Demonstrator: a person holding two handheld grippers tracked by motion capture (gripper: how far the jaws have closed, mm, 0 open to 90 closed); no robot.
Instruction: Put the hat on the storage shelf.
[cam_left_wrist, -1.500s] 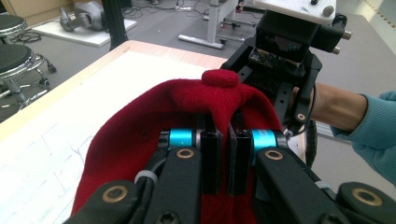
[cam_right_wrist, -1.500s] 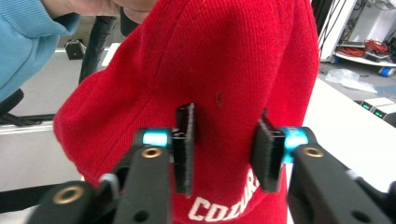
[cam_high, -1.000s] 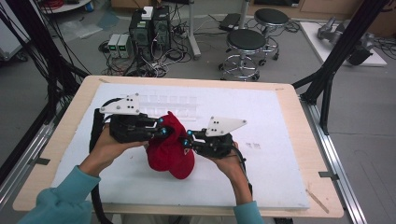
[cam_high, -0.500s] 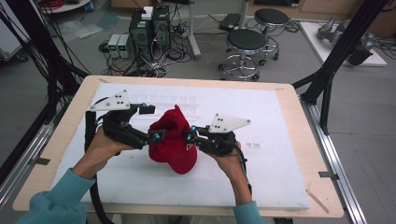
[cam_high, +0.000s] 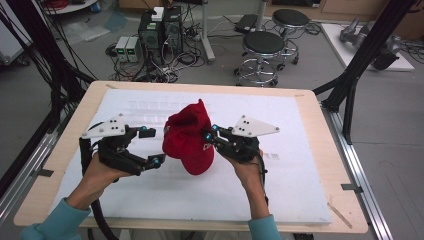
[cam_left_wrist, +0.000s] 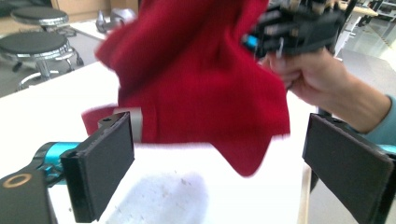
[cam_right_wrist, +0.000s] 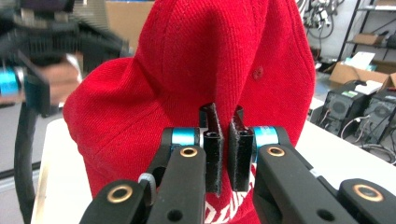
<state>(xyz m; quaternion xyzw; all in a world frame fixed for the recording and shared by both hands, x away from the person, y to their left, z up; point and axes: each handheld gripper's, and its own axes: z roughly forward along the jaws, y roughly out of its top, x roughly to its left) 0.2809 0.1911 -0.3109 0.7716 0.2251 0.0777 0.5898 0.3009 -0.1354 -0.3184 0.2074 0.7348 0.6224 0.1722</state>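
Red cap: the red baseball cap (cam_high: 187, 140) is lifted over the white mat (cam_high: 300, 185), near the mat's middle, with white lettering low on its fabric.
Right gripper: the right gripper (cam_high: 210, 135) is pinched narrow on a fold of the cap's cloth, on the cap's right side.
Left gripper: the left gripper (cam_high: 151, 146) has its jaws spread wide, just left of the cap, nothing between them.
Mat: it covers the wooden table (cam_high: 320, 120).

White lettering on red cap (cam_right_wrist: 196, 93), cut off by jaws, unreadable
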